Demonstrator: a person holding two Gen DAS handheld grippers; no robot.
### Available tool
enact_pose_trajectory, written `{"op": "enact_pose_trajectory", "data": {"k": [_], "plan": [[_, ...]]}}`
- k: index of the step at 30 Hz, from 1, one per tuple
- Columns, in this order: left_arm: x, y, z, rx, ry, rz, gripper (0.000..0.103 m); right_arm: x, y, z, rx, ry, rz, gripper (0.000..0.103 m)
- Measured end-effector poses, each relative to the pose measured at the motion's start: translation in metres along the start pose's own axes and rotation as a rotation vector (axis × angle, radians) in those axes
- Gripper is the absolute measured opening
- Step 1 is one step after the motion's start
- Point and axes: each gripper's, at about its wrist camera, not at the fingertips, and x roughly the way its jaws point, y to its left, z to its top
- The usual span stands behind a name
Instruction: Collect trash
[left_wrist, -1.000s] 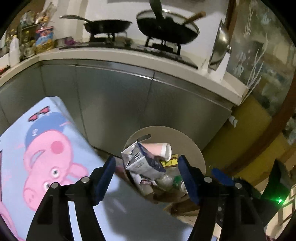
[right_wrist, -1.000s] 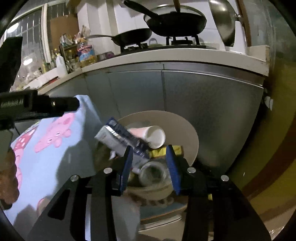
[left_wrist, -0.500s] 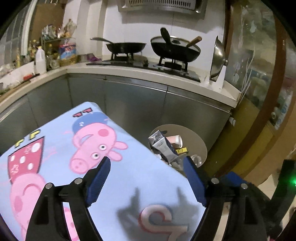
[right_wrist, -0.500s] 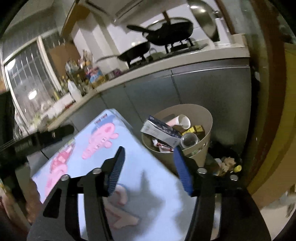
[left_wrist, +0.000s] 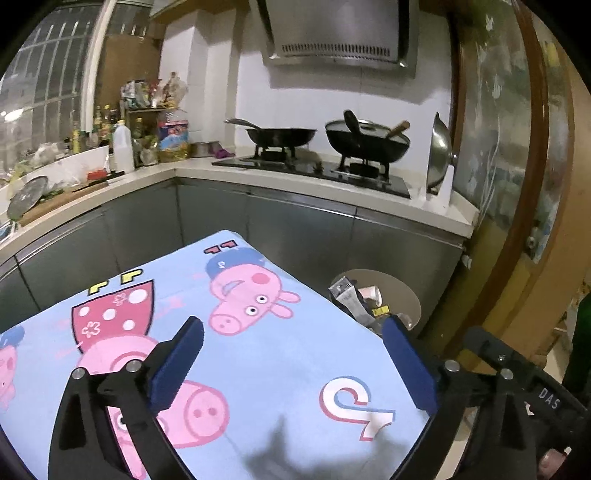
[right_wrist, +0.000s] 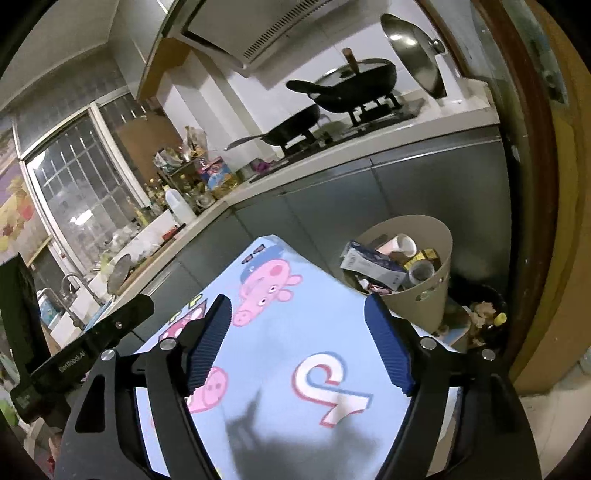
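Both claws empty and still opening wide: left claw (left_wrist: 291, 369) and right claw (right_wrist: 297, 343), nothing between the blue ribbed pads, both over the desk (left_wrist: 314, 369) with its smooth blue cartoon-pig cloth. No trash seen on that cloth.

Trash all in the round beige plastic trash bin (right_wrist: 441, 280) on the floor, just past the desk's far corner. Piled high: a flat paper milk carton (right_wrist: 371, 264) leaning on the rim, a pink paper cup (right_wrist: 402, 245) on its side, a clear plastic bottle (right_wrist: 421, 271), a small yellow box (right_wrist: 424, 256).

Could go wrong: carton sticking out past the rim, so might slide off and fall. Might topple the light bin with a bump. More crumpled scraps (right_wrist: 482, 310) on the floor beside the bin, easy to miss in the dark corner.
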Motion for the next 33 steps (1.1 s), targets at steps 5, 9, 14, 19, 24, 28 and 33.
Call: {"op": "enact_pose_trajectory", "data": {"k": [5, 9, 14, 19, 24, 28, 33], "plan": [[-0.016, 0.008, -0.001, 0.003, -0.020, 0.036, 0.099, -0.015, 0.020, -0.006, -0.004, -0.020, 0.022, 0.084], [-0.026, 0.015, -0.003, 0.001, -0.033, 0.060, 0.099, -0.020, 0.031, -0.011, -0.008, -0.035, 0.015, 0.095], [-0.033, 0.022, -0.004, 0.004, -0.044, 0.094, 0.099, -0.029, 0.045, -0.017, -0.024, -0.072, 0.006, 0.097], [-0.038, 0.028, -0.003, -0.005, -0.053, 0.095, 0.099, -0.032, 0.054, -0.022, -0.038, -0.070, 0.007, 0.097], [-0.041, 0.026, -0.002, 0.001, -0.057, 0.099, 0.099, -0.036, 0.057, -0.025, -0.034, -0.080, -0.013, 0.097], [-0.041, 0.023, -0.002, 0.017, -0.054, 0.121, 0.099, -0.041, 0.055, -0.030, -0.013, -0.083, -0.042, 0.097], [-0.043, 0.014, -0.004, 0.056, -0.050, 0.146, 0.099, -0.043, 0.048, -0.035, 0.033, -0.063, -0.075, 0.097]]}}
